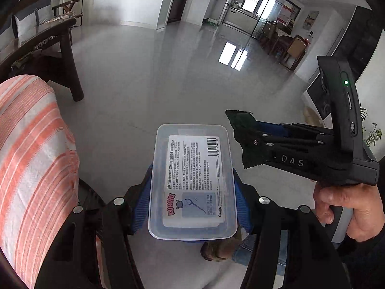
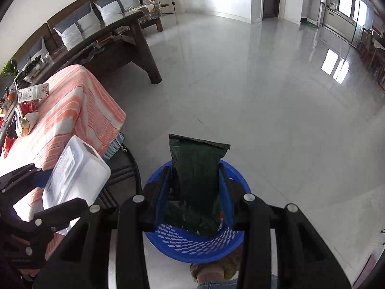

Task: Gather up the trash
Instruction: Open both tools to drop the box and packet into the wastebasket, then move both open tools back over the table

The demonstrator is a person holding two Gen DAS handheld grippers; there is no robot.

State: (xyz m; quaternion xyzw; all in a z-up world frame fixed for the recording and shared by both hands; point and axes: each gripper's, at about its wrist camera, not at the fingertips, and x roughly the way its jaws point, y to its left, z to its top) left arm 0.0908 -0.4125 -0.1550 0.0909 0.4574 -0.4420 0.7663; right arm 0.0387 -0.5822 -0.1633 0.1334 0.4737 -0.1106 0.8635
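My left gripper is shut on a clear plastic box with a white printed label, held in the air beside the striped table. The box also shows in the right wrist view, between the left gripper's fingers. My right gripper is shut on a dark green snack wrapper and holds it right over a blue perforated basket on the floor. In the left wrist view the right gripper holds the wrapper to the right of the box.
A table under an orange-and-white striped cloth stands at the left, with a white carton and several crumpled wrappers on it. A dark wooden coffee table and sofa lie behind. Grey tiled floor stretches ahead.
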